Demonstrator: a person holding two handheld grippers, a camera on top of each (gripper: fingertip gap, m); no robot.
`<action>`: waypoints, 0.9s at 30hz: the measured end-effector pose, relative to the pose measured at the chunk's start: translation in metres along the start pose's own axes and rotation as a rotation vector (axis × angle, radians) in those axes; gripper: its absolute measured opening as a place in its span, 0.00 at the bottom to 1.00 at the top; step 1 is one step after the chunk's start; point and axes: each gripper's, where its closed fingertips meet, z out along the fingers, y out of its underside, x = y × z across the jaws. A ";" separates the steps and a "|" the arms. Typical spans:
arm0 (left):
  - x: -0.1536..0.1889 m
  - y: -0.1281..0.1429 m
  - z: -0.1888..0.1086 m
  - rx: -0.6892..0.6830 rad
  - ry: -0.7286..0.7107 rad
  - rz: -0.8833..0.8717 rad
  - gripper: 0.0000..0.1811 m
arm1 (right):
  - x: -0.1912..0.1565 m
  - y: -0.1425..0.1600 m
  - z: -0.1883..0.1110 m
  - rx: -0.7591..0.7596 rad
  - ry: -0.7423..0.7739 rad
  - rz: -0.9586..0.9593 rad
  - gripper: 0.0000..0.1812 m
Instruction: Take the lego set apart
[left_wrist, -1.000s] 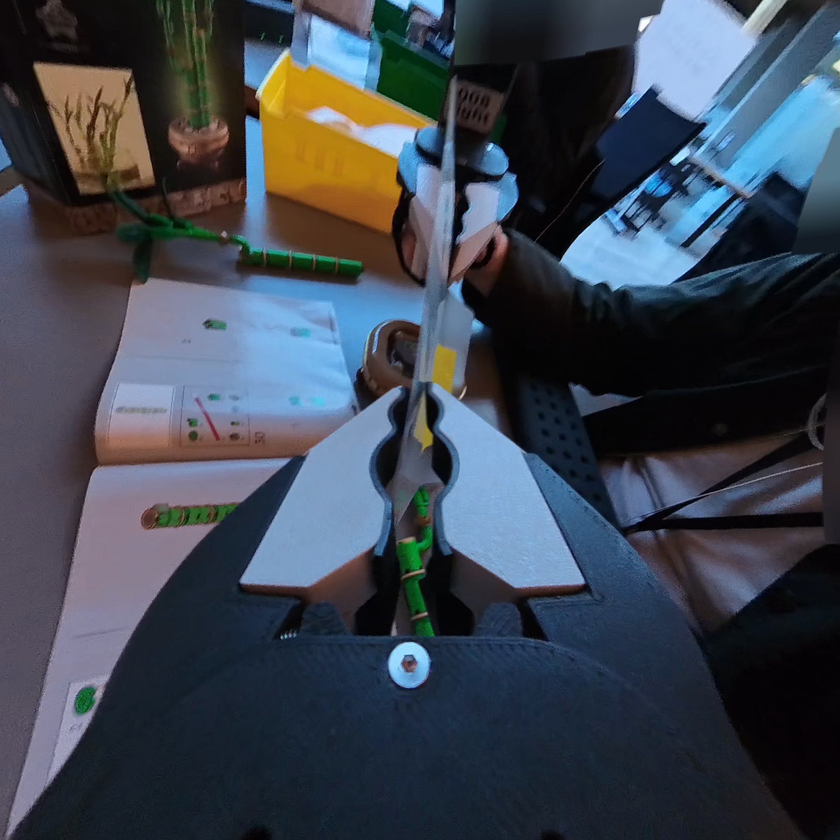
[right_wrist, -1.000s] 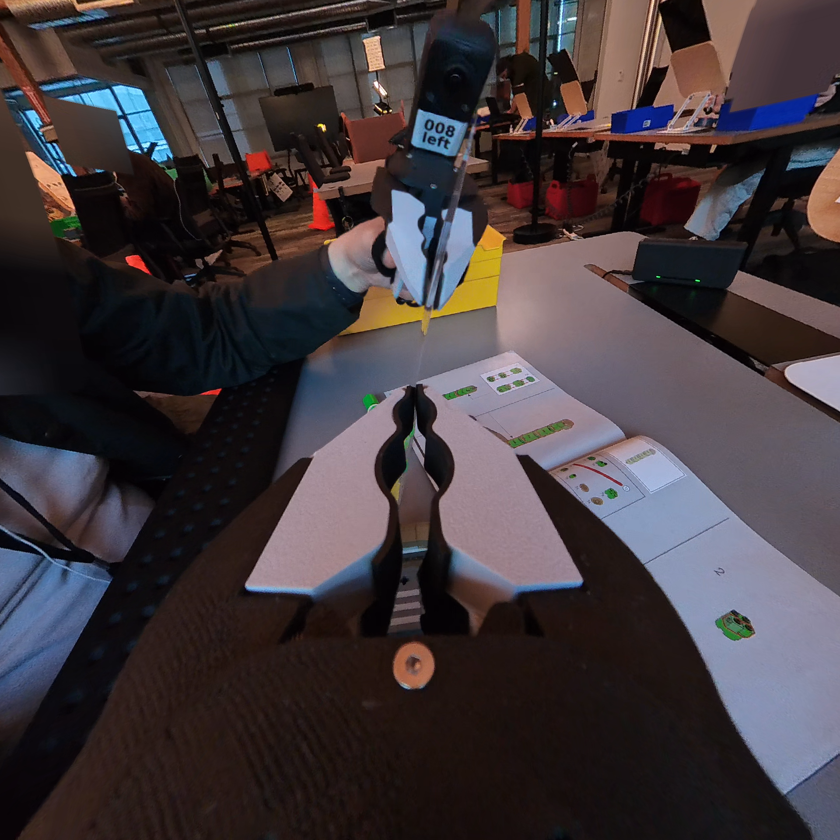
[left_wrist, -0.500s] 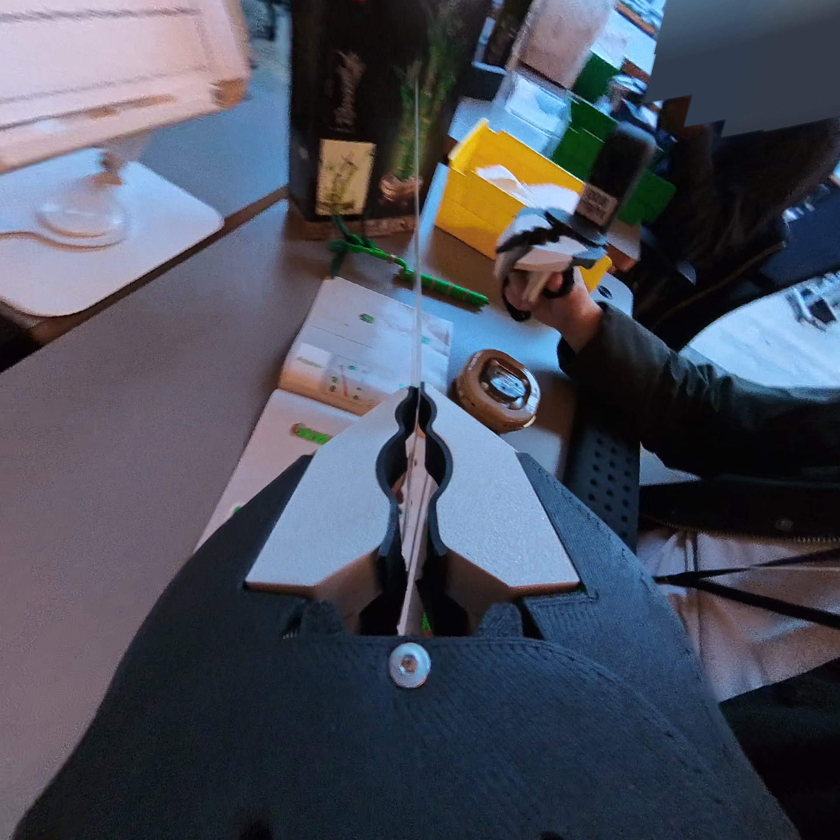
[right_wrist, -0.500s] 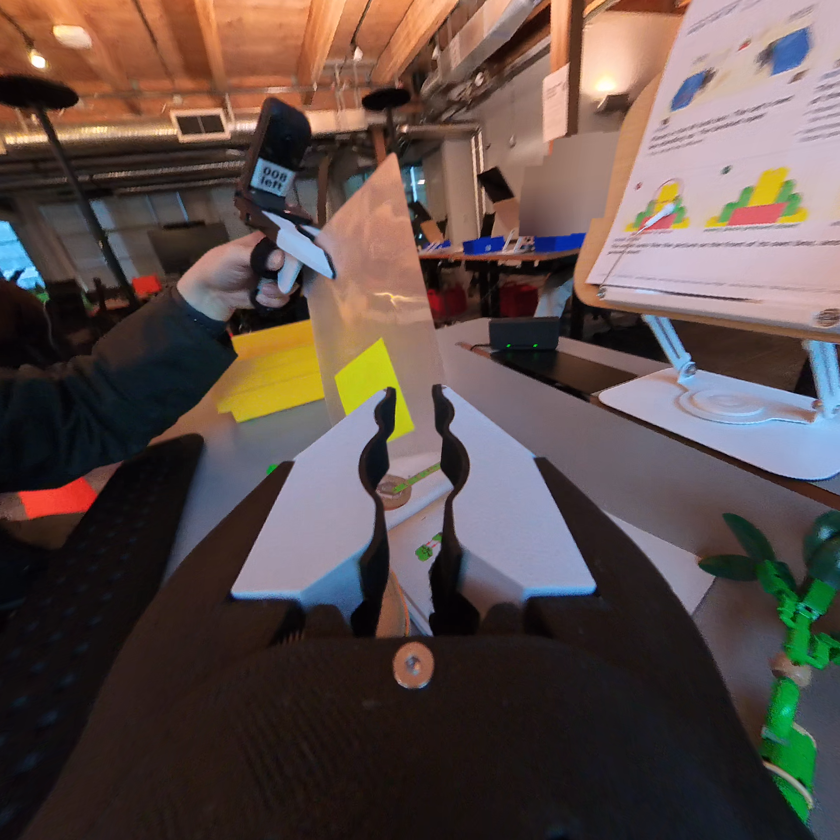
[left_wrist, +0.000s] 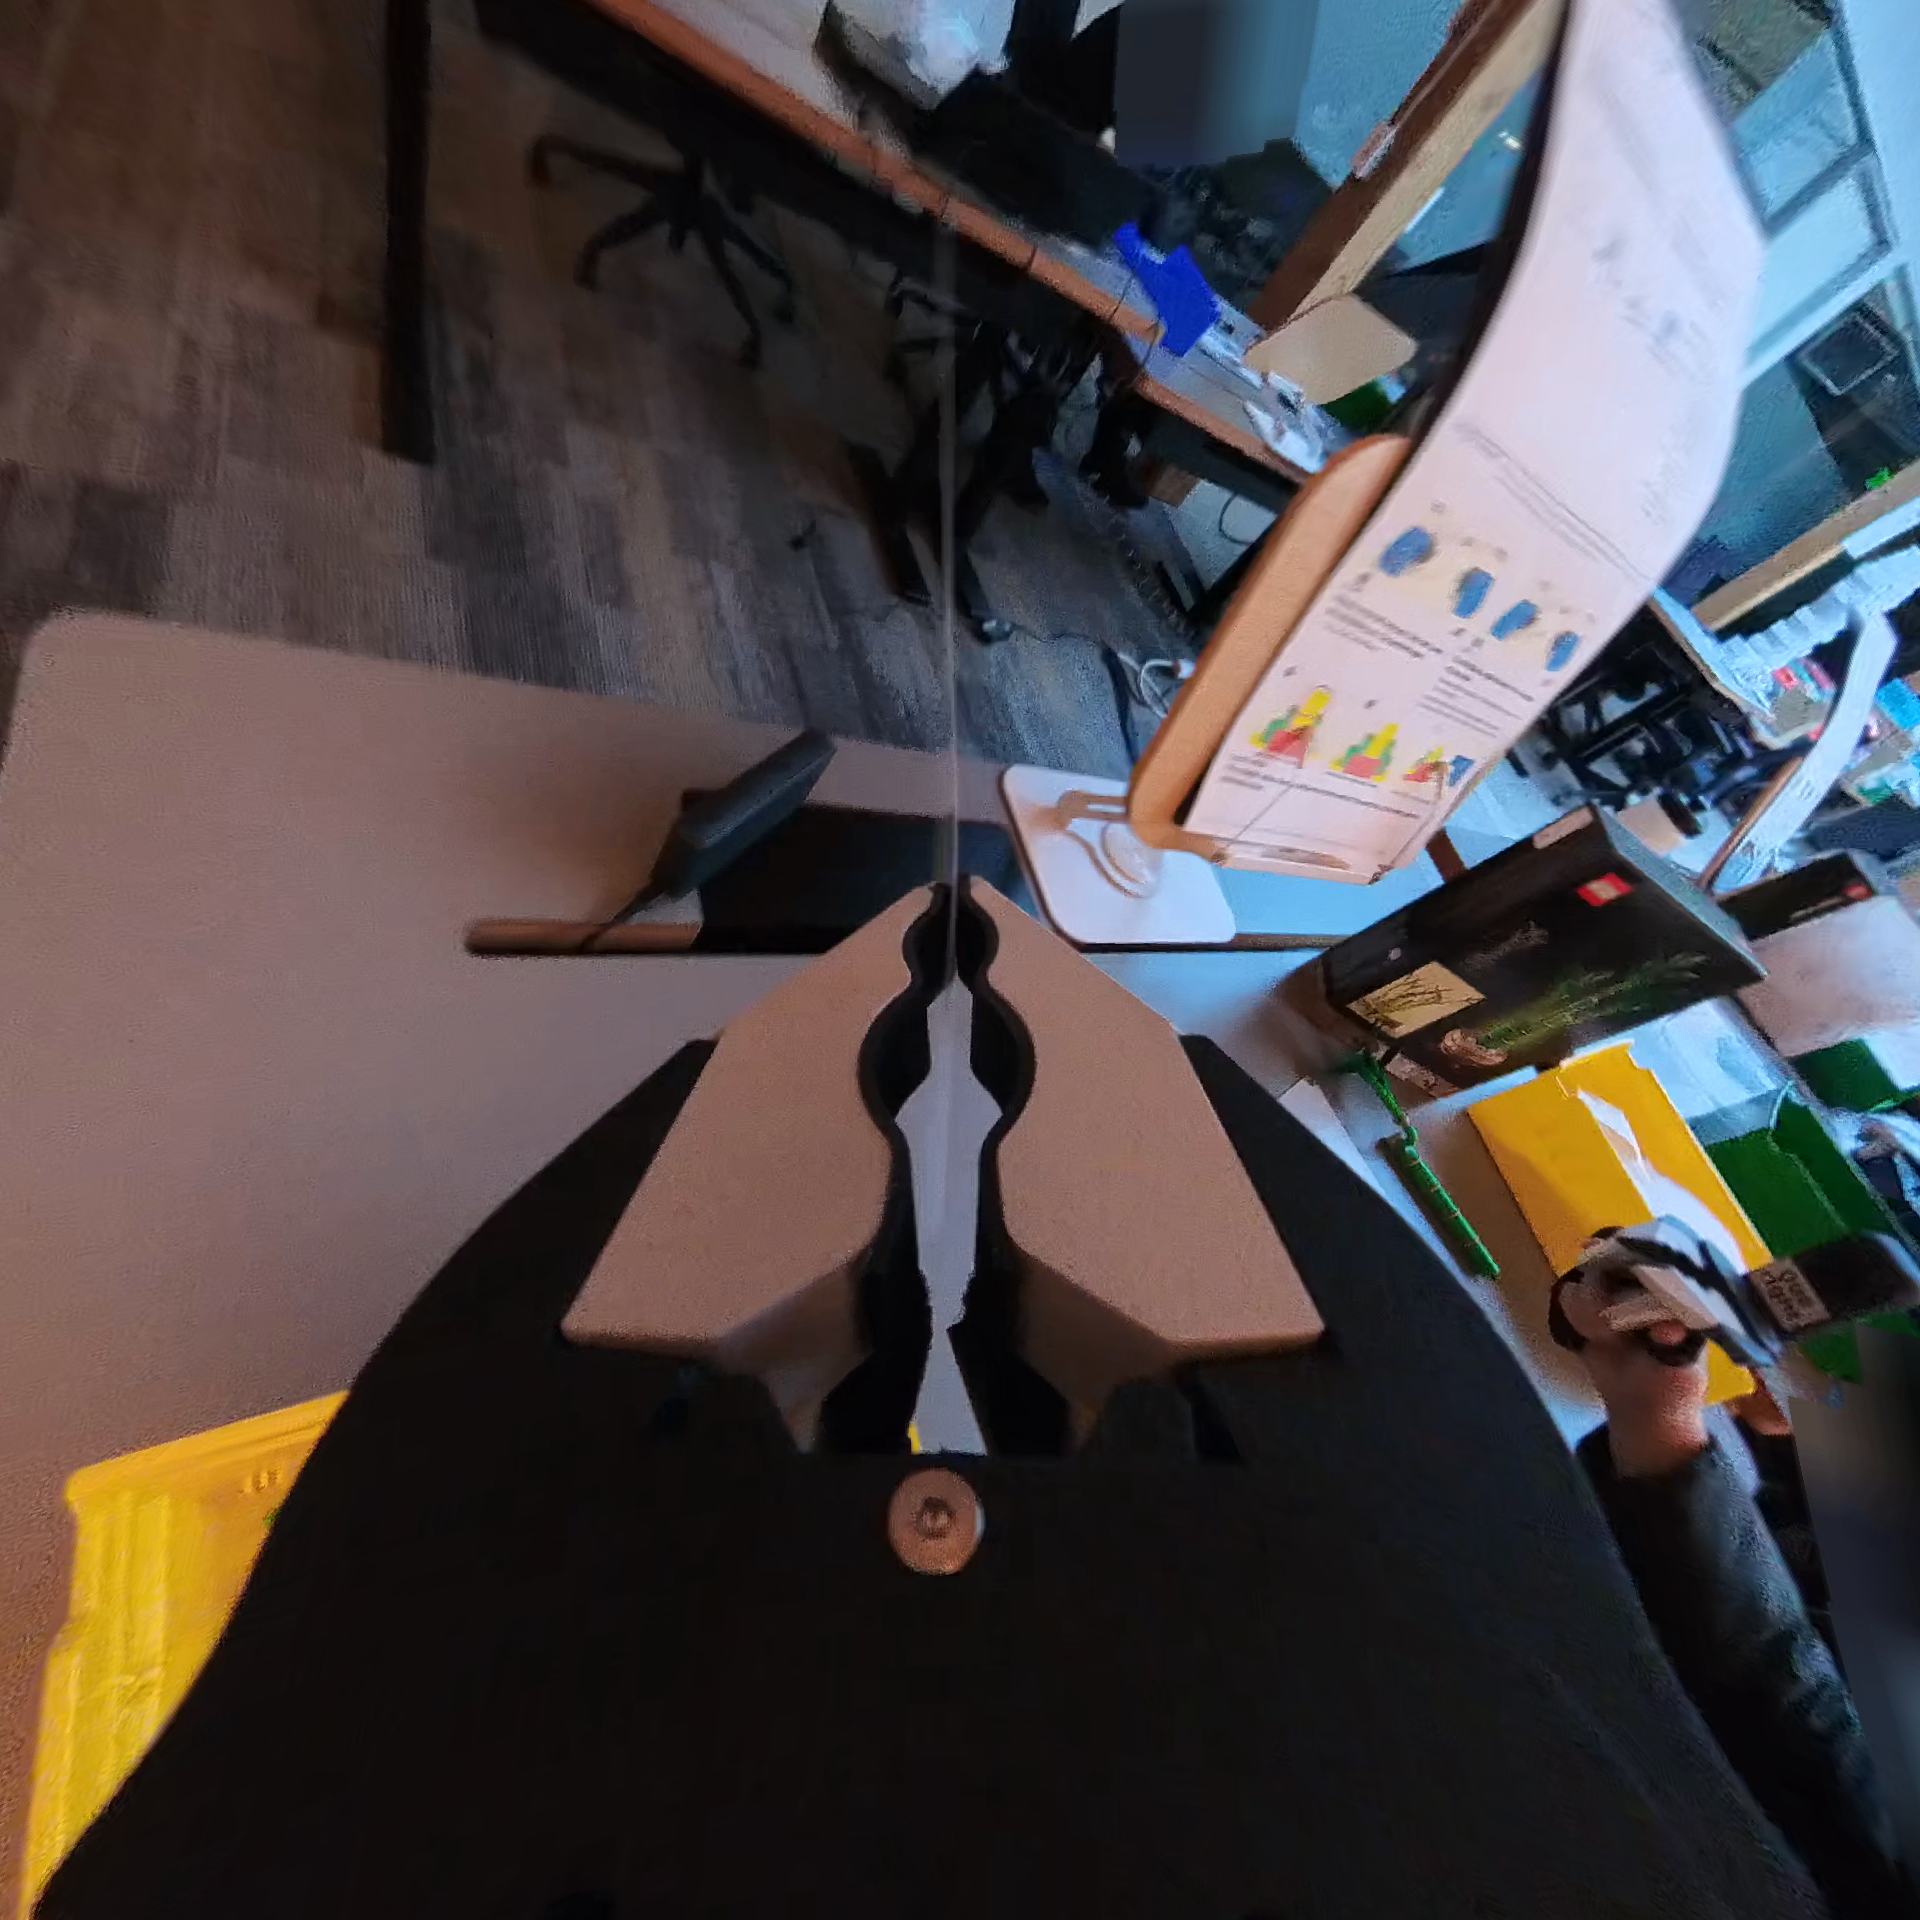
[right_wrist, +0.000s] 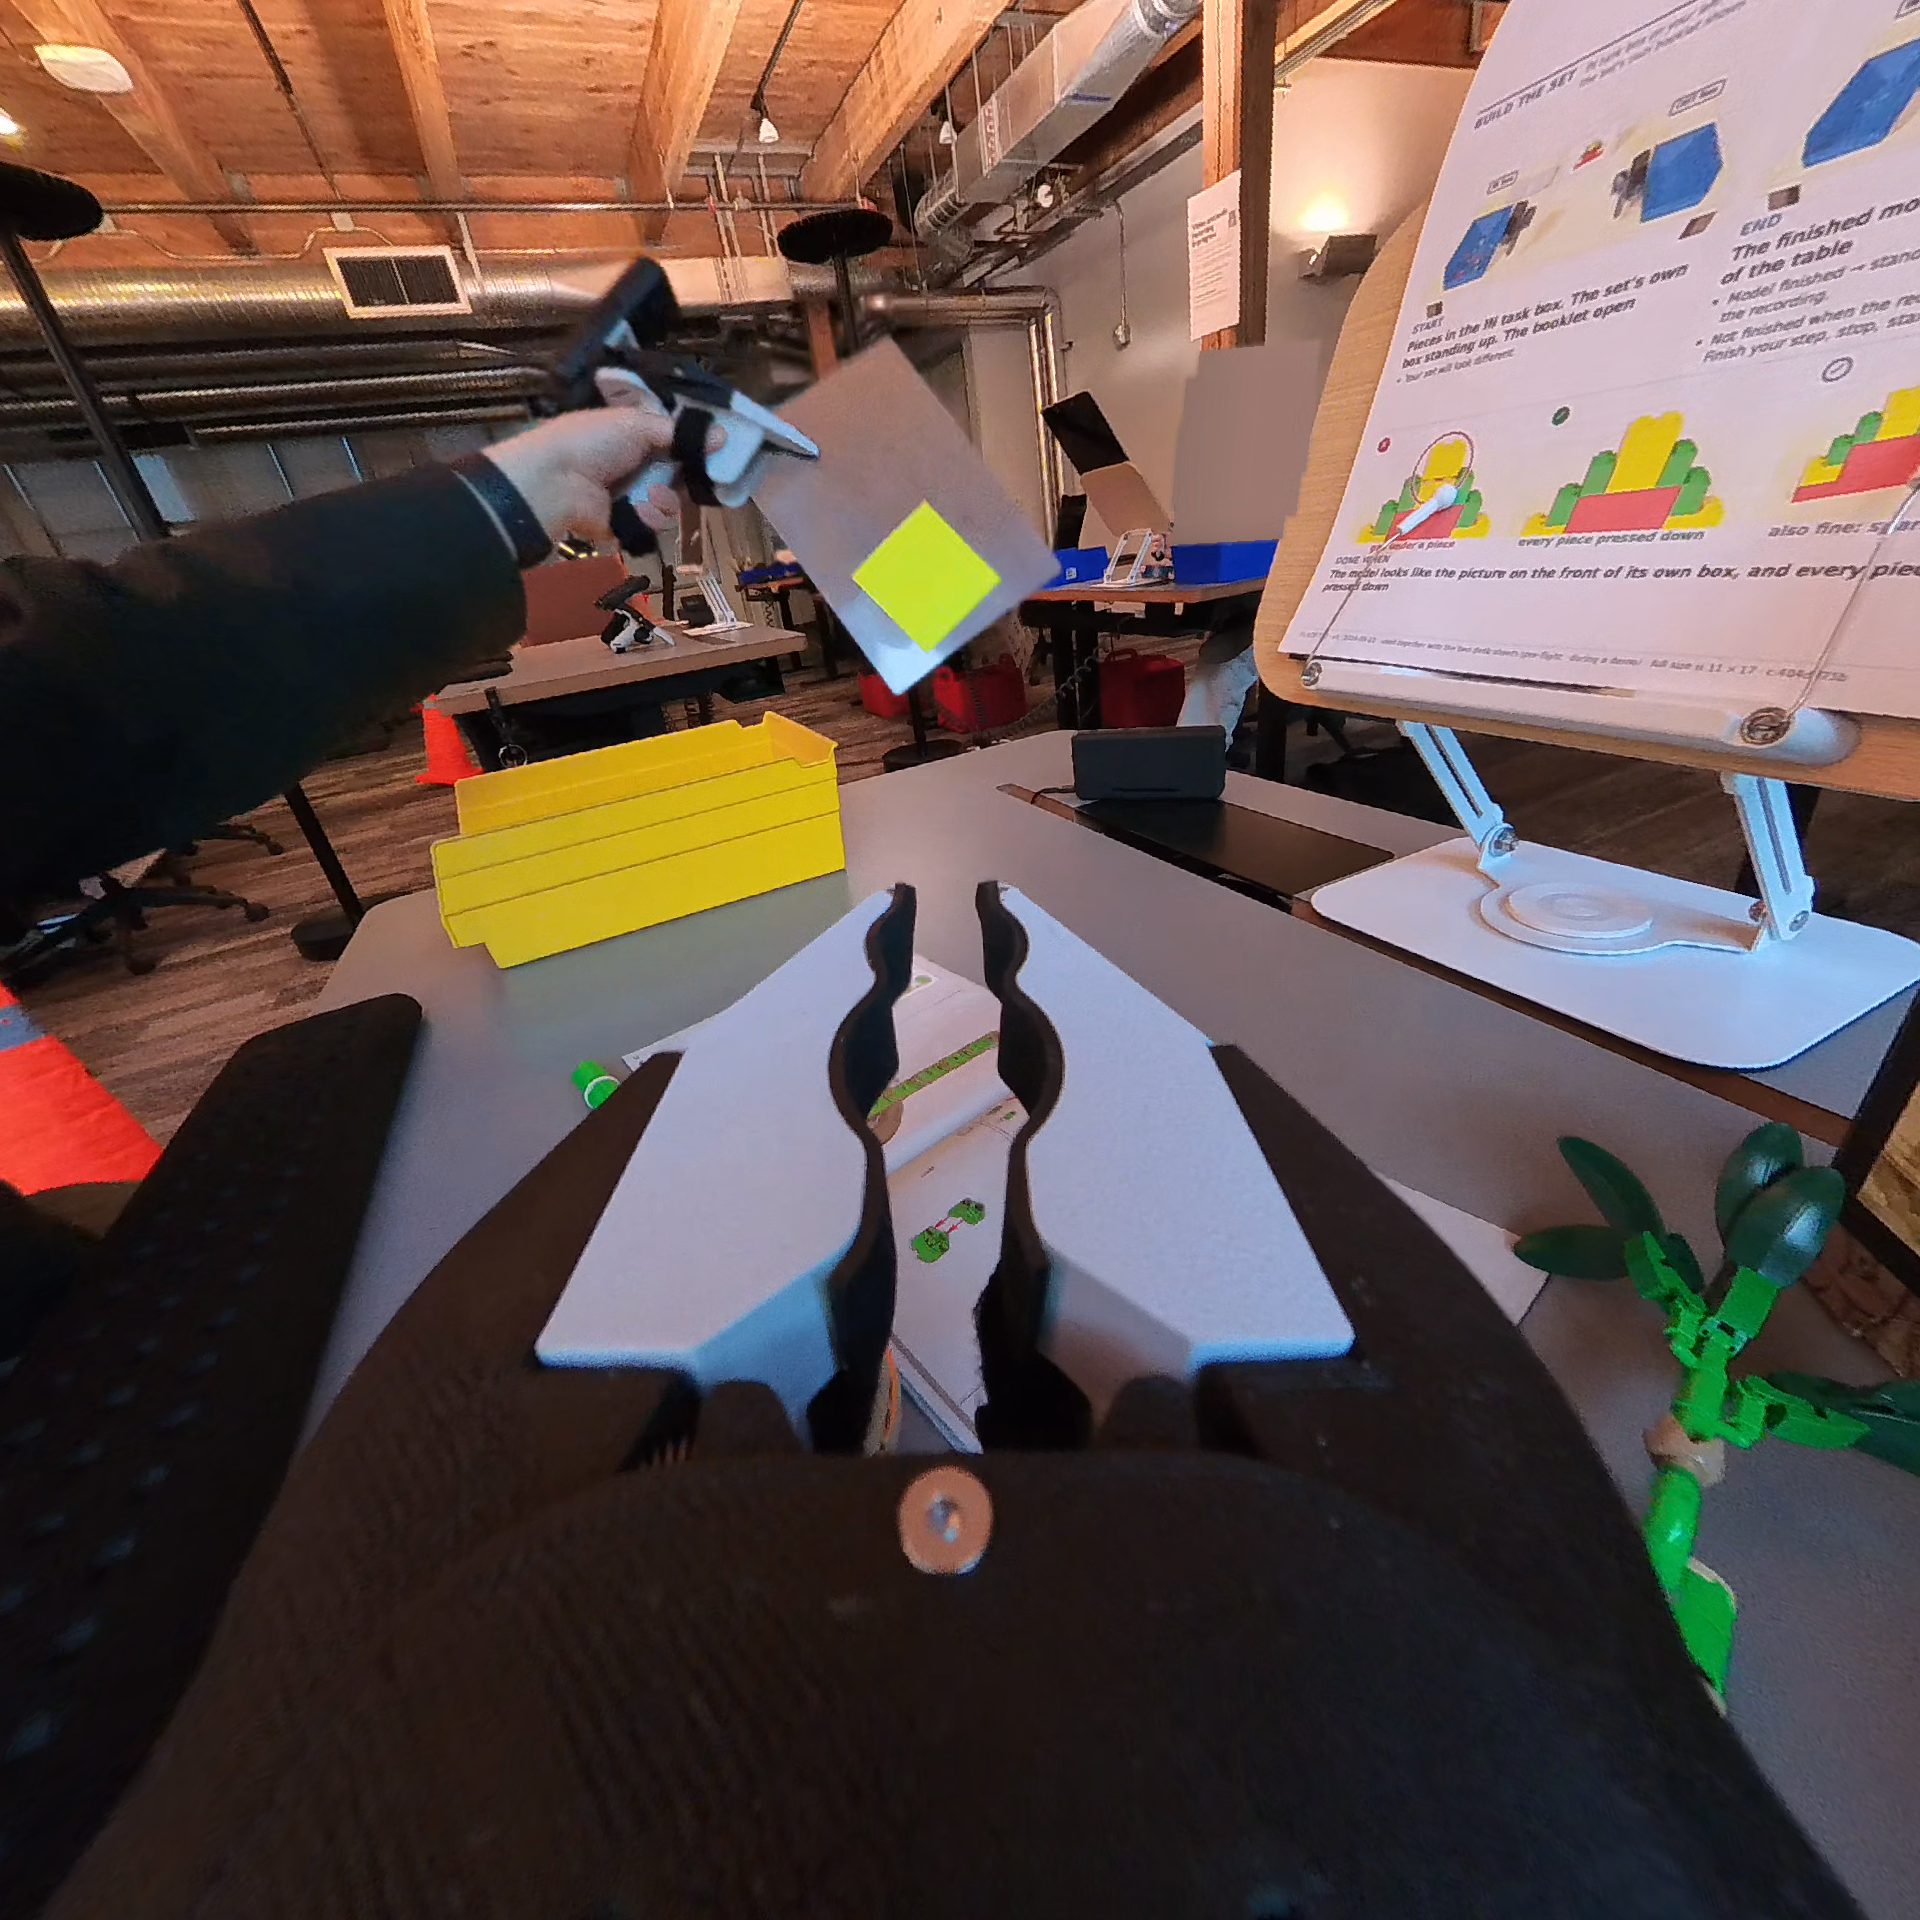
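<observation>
right gripper (right_wrist: 943, 902) parted, lego stem (right_wrist: 1704, 1382) just right

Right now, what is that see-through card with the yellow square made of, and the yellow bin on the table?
The card, pinched in the left gripper, looks like thin stiff clear plastic: the room shows faintly through it. Its yellow square looks like a matte sticker. The yellow bin looks like smooth moulded plastic, with ridged sides.
</observation>
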 end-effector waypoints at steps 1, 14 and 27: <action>-0.017 0.006 0.008 -0.033 -0.004 -0.032 0.00 | 0.000 0.001 0.001 -0.008 -0.002 -0.001 0.06; -0.186 0.075 0.050 -0.474 -0.278 0.012 0.00 | 0.004 0.026 0.008 -0.118 0.014 -0.027 0.06; -0.238 0.093 0.084 -0.654 -0.387 0.044 0.00 | 0.007 0.045 0.010 -0.212 0.029 -0.070 0.06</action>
